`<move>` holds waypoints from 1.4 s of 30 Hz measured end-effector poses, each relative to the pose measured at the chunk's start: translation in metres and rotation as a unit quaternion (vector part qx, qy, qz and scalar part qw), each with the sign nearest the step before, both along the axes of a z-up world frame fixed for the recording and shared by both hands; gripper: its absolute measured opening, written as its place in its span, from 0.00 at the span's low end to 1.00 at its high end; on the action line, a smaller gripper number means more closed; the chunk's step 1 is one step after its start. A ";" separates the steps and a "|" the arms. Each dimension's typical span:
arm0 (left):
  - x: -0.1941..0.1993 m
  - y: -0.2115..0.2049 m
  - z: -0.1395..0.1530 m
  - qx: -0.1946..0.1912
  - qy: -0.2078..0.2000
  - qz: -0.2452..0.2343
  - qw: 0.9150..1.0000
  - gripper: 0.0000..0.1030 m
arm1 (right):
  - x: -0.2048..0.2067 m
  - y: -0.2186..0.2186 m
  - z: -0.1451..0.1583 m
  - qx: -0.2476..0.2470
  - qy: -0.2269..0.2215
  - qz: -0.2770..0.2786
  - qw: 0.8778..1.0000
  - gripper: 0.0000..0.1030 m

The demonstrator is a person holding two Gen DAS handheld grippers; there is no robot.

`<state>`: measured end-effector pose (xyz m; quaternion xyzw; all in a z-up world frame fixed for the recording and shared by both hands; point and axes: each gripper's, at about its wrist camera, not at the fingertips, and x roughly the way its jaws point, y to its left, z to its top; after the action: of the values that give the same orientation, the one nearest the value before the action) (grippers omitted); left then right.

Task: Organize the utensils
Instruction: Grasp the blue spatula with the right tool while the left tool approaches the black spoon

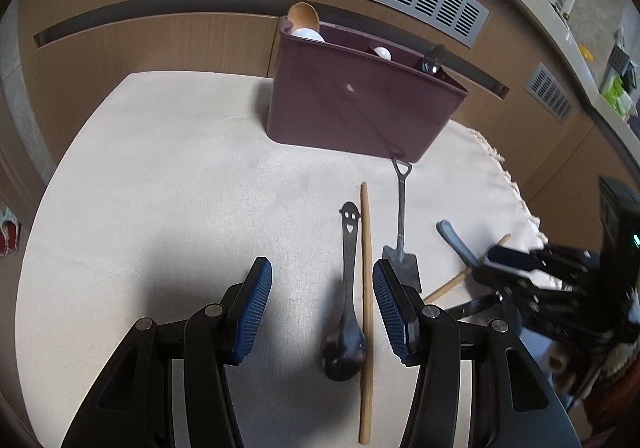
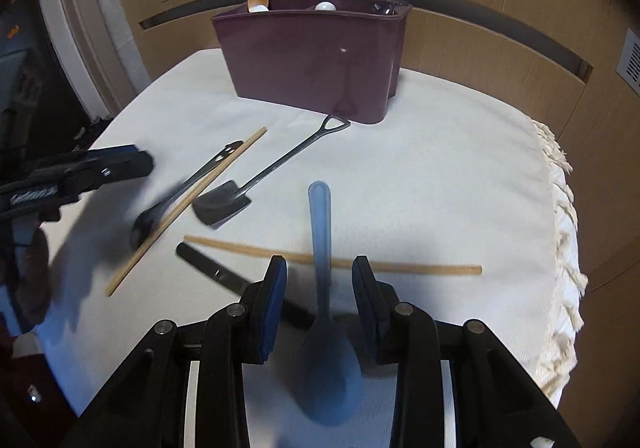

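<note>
Maroon caddy (image 2: 316, 60) at far side of cloth-covered table (image 2: 440, 188). Left gripper (image 1: 322, 302) jaws wide, straddling black smiley spoon (image 1: 346, 312) and chopstick (image 1: 365, 312), nearer than caddy. Right gripper (image 2: 319, 294) jaws apart around blue spoon (image 2: 322, 288), not gripping; shovel spoon (image 2: 256, 184) handle reaches caddy base.

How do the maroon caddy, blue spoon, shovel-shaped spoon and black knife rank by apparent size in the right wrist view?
1. Maroon caddy
2. Blue spoon, though nearness to the camera enlarges it
3. Shovel-shaped spoon
4. Black knife, partly hidden, so its place is unsure
</note>
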<state>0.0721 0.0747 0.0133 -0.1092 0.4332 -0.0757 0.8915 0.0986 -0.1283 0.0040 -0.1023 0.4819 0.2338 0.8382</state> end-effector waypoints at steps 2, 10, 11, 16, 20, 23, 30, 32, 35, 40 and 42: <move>-0.002 -0.003 0.000 0.009 0.000 -0.007 1.000 0.52 | 0.009 0.004 -0.006 -0.003 0.006 -0.002 1.000 0.31; -0.007 -0.018 -0.003 0.005 -0.003 -0.035 0.999 0.52 | 0.005 0.010 -0.005 -0.019 -0.012 0.016 1.000 0.09; -0.006 -0.022 -0.003 0.005 -0.001 -0.039 0.999 0.52 | 0.004 0.007 -0.003 -0.012 -0.010 0.015 1.000 0.09; -0.003 -0.034 -0.002 0.008 0.001 -0.053 0.999 0.52 | 0.006 -0.018 0.018 0.030 -0.017 -0.015 0.999 0.09; -0.002 -0.041 0.000 0.007 -0.004 -0.062 0.998 0.52 | 0.007 -0.037 0.031 0.042 -0.030 -0.035 0.998 0.09; -0.002 -0.047 0.001 0.002 -0.012 -0.069 0.998 0.52 | 0.009 -0.049 0.033 0.050 -0.031 -0.052 0.997 0.09; 0.005 -0.071 -0.010 0.057 -0.023 -0.071 0.996 0.52 | 0.003 -0.060 0.036 0.072 -0.035 -0.067 0.995 0.09; 0.010 -0.075 -0.014 0.073 -0.021 -0.070 0.995 0.52 | 0.002 -0.062 0.036 0.073 -0.037 -0.067 0.994 0.09; 0.019 -0.084 -0.021 0.103 -0.013 -0.075 0.992 0.48 | 0.000 -0.064 0.035 0.077 -0.037 -0.071 0.994 0.09; 0.022 -0.095 -0.024 0.148 -0.007 -0.078 0.986 0.40 | -0.004 -0.068 0.038 0.079 -0.045 -0.074 0.993 0.09; 0.024 -0.095 -0.024 0.150 -0.002 -0.077 0.986 0.40 | -0.005 -0.068 0.039 0.077 -0.049 -0.075 0.993 0.09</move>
<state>0.0956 -0.0206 -0.0110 0.0599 0.4454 -0.0787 0.8898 0.0937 -0.1965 0.0431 -0.0124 0.4277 0.2010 0.8812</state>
